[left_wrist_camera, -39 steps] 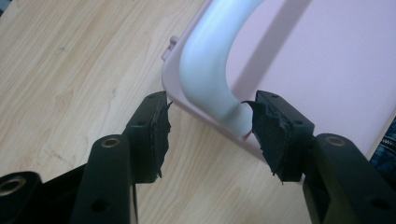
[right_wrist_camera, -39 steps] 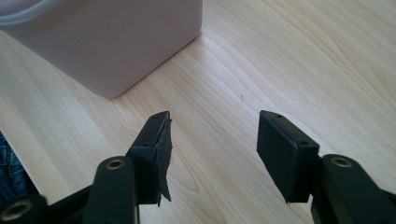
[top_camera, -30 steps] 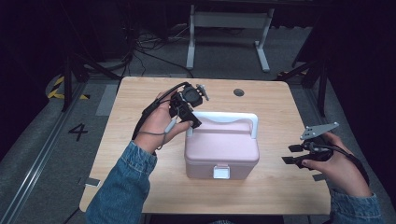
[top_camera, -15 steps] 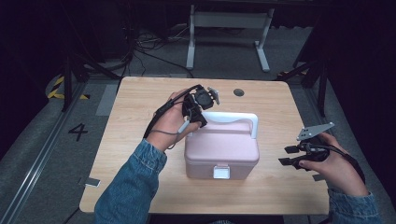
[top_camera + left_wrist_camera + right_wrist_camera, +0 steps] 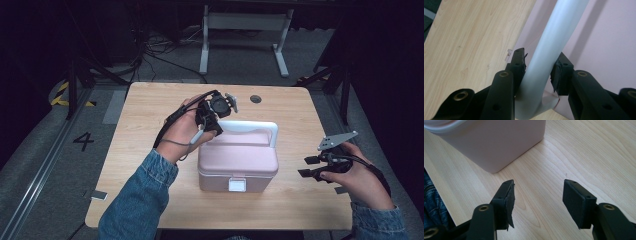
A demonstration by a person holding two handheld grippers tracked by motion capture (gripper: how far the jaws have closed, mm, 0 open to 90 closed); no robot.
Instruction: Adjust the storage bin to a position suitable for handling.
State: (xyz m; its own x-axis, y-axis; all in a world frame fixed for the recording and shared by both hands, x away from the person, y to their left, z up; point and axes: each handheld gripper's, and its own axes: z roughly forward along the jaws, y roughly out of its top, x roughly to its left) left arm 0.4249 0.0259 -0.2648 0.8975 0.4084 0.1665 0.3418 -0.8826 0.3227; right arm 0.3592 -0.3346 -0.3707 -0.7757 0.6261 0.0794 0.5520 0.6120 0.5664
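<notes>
As the pink box point(image 5: 239, 161) sits mid-table point(image 5: 150, 125), our left gripper point(image 5: 212, 125) has just been closing — its pads now pinch the white handle point(image 5: 549, 50) at its left end. Our right gripper point(image 5: 311, 167) hovers beside the box — jaws spread, empty.

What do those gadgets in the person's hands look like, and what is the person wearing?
Each hand-held gripper is black, with two flat jaws carrying dark pads and brass-coloured rivets. The left hand-held gripper trails a thin cable past the wrist; the right hand-held gripper carries a grey three-cornered plate on top. Both forearms wear blue denim sleeves.
</notes>
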